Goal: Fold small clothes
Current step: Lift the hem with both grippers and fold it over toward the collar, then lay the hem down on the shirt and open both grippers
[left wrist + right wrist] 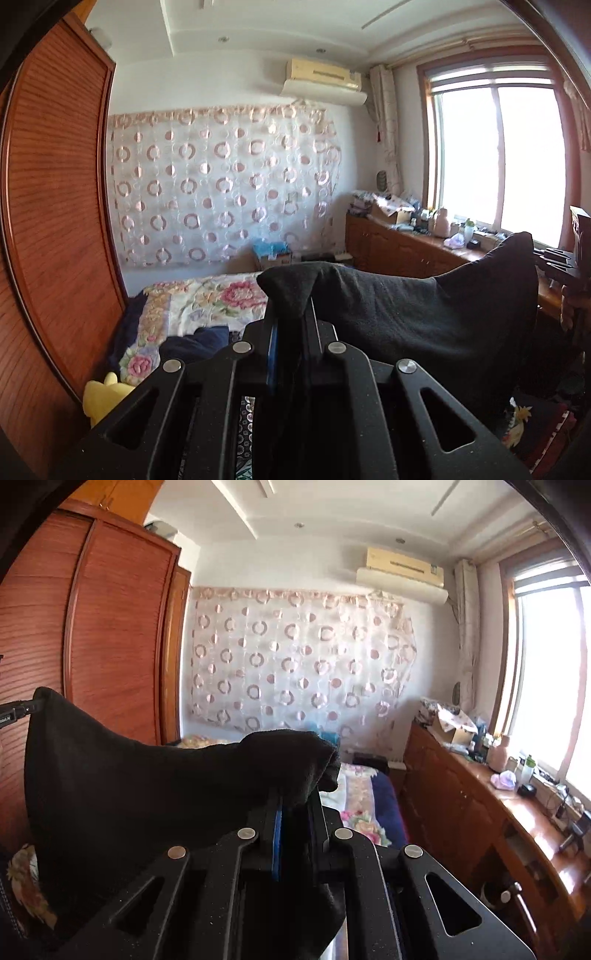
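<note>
A small black garment (pixel 424 310) hangs stretched in the air between my two grippers, above the bed. My left gripper (pixel 291 314) is shut on one top corner of it. The cloth runs right to the other corner, held by the right gripper (pixel 546 258) at the frame's right edge. In the right wrist view my right gripper (pixel 297 805) is shut on a corner of the black garment (pixel 147 775). The cloth runs left to the left gripper (pixel 22 709), seen at the left edge. The garment's lower edge hangs out of sight below the grippers.
A bed with a floral quilt (pixel 207 299) lies below and ahead. A wooden wardrobe (pixel 55 221) stands on the left. A long wooden cabinet (pixel 480 812) with clutter runs under the window on the right. A yellow plush toy (pixel 105 395) sits at the lower left.
</note>
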### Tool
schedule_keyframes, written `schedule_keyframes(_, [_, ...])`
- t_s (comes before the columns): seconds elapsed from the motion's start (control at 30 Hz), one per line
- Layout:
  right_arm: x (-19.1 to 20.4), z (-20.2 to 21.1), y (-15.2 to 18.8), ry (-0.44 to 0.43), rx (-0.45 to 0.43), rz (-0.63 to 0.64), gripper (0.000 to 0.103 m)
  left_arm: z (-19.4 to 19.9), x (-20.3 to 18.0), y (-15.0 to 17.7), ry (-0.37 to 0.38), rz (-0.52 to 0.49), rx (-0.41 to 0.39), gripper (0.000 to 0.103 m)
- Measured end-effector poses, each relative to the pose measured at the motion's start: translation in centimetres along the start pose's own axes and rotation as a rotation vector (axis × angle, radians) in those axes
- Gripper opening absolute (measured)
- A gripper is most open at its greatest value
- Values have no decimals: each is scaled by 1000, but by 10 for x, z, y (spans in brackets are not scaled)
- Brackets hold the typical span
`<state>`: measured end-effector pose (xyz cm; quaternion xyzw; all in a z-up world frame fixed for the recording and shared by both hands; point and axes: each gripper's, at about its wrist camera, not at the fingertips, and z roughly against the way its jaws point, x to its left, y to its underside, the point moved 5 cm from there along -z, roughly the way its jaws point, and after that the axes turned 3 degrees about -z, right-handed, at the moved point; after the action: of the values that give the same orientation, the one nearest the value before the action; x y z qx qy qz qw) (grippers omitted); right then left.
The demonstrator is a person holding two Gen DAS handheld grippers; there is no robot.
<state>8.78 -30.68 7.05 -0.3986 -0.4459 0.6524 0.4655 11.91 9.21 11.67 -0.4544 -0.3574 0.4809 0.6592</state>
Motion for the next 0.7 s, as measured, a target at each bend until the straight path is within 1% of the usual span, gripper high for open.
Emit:
schedule_keyframes(0.07, [1,-31,8,11,44,8,11,-28,7,16,-3,15,35,11])
schedule_keyframes(0.2, [5,-92,22,21,121,16,11,-88,18,53,-32,14,119,11])
schedule_keyframes(0.3, [9,-135,36,30,173,15,11,-124,22,79,-43,19,188,11])
schedule_keyframes(0.37, [12,-164,47,30,224,3,11,-143,19,89,-56,4,232,13])
schedule_keyframes(0.4, [15,-176,51,25,258,-3,12,-151,19,98,-47,9,266,14])
schedule_keyframes(0.43, [16,-185,55,30,283,-5,19,-155,16,104,-29,18,285,15])
schedule_keyframes(0.47, [18,-193,56,38,303,-4,21,-155,13,110,-18,25,293,19])
schedule_keyframes(0.5, [20,-198,59,38,318,-6,24,-152,11,113,-26,21,288,23])
schedule_keyframes(0.53, [22,-200,59,31,330,-18,33,-147,10,115,-46,9,278,35])
schedule_keyframes(0.57, [23,-201,61,19,341,-36,39,-141,7,117,-45,6,269,47])
schedule_keyframes(0.6, [24,-200,61,11,346,-53,49,-136,4,119,-25,10,271,49])
schedule_keyframes(0.67, [22,-190,61,-2,347,-67,50,-128,0,122,1,20,278,66])
schedule_keyframes(0.7, [22,-185,59,-7,348,-71,50,-122,-3,124,7,22,274,70])
